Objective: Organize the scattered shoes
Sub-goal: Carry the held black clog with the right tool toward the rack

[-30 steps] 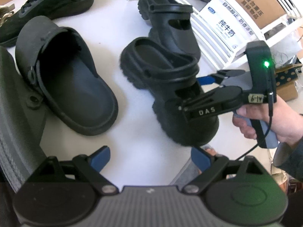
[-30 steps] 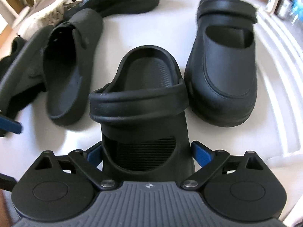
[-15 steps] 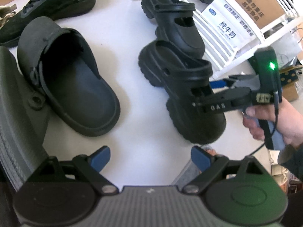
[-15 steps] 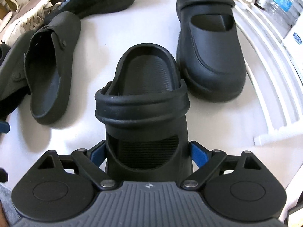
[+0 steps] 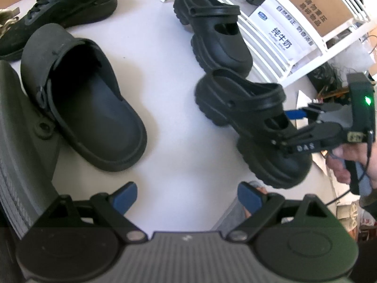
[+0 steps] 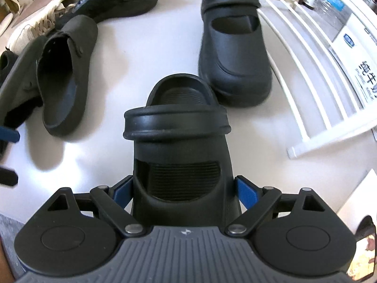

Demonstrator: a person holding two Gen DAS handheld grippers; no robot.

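The black clog (image 6: 181, 155) is pinched across its toe end by the right hand-held gripper (image 6: 183, 191), heel pointing away, just beside its matching clog (image 6: 233, 54) on the white tabletop (image 6: 146, 54). Whether its sole touches the tabletop cannot be told. The left hand-held gripper (image 5: 186, 195) is spread, with nothing held. The clog is judged light, thick-walled moulded foam: springy yet shape-keeping, slightly slick. The sturdy toe sides are better gripped than the loose heel strap (image 6: 175, 123).

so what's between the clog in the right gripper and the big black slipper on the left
Nothing: in the left wrist view only bare white table lies between the held clog and the slipper.
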